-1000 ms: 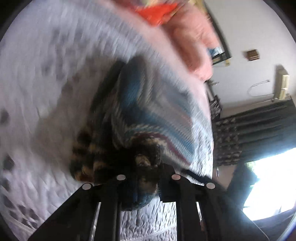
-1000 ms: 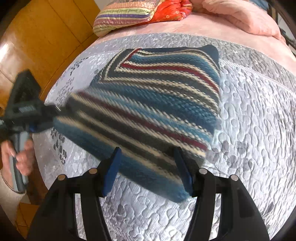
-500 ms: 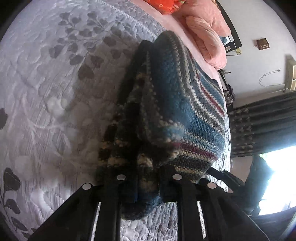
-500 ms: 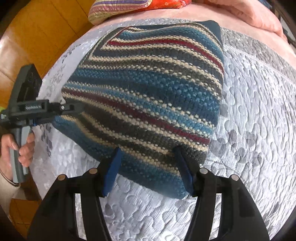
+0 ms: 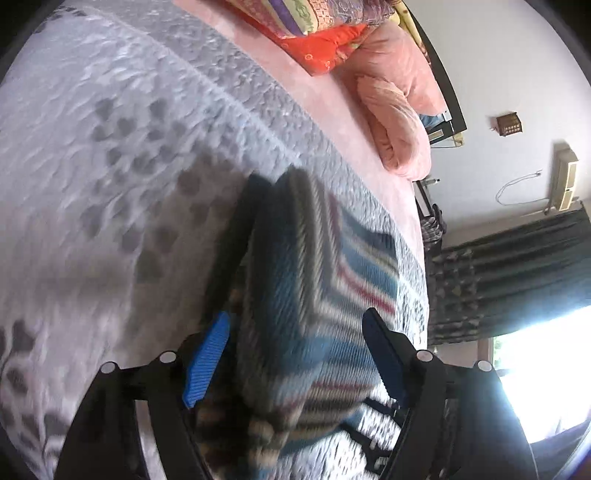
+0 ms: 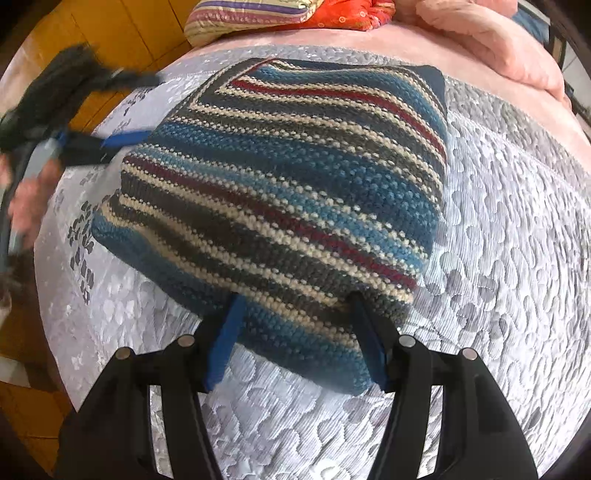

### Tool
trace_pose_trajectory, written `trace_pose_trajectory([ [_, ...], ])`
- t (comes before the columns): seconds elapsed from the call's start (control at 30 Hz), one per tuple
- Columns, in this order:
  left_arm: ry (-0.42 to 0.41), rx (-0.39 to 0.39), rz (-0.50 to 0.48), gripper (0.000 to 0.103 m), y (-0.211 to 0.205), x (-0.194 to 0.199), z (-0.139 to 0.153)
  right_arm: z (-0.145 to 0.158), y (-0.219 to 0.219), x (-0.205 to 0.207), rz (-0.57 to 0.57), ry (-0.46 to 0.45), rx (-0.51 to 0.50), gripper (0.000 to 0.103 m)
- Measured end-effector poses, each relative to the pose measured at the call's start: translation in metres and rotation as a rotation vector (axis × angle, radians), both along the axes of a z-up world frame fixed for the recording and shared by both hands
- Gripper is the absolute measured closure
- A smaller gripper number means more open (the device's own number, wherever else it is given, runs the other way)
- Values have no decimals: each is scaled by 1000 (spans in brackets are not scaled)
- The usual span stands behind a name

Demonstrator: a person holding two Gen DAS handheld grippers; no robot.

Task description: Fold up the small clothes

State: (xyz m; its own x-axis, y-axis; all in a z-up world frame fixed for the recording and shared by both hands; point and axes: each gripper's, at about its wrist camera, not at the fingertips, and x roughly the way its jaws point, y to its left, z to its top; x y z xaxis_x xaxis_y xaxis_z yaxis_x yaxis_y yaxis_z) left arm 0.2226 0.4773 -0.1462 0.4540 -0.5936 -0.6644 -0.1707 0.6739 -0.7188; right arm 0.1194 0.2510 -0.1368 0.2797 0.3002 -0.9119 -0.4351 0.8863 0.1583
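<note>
Left gripper (image 5: 295,350) had let go, jaws wide (view blurred, seemingly); right gripper (image 6: 295,339) open astride folded blue-cream-red striped knit sweater (image 6: 288,192) on grey quilted bedspread (image 6: 498,258).

Both fisheye cameras are sitting just behind their own fingers, looking forward and down at the bed (image 6: 498,229) from very close. The right wrist view is facing along the bed toward the pillows (image 6: 280,16), with the striped knit (image 6: 295,184) filling its middle. The left wrist view is tilted, facing across the same knit (image 5: 314,314) toward the wall (image 5: 517,55) and curtain (image 5: 517,269). The 2 views are sharing the knit, quilt and pillows (image 5: 325,48).
</note>
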Motion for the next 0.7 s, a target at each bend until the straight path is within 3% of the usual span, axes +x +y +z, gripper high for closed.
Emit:
trace_pose_trajectory([
  [0.27,66,-14,-20,30,-14,65,-34,-3,1,-2,14,-6,4,42],
  [0.3,69,-11,-19,33,-15,68,-35,-4,1,-2,14,-6,7,42],
  [0.33,70,-7,-14,45,-16,71,-36,-4,0,-2,15,-6,8,42],
  [0.4,70,6,-5,58,-18,77,-37,-5,-1,-1,15,-9,6,41],
  [0.43,53,10,3,69,-20,79,-34,-5,-2,-1,15,-10,5,41],
  [0.5,9,31,-2,80,-26,82,-23,-5,-2,-1,15,-13,6,41],
  [0.63,-197,66,-83,86,-47,79,18,-5,-1,-1,14,-14,8,40],
  [0.7,-248,152,-118,86,-59,82,29,-6,-1,-1,14,-14,8,39],
])
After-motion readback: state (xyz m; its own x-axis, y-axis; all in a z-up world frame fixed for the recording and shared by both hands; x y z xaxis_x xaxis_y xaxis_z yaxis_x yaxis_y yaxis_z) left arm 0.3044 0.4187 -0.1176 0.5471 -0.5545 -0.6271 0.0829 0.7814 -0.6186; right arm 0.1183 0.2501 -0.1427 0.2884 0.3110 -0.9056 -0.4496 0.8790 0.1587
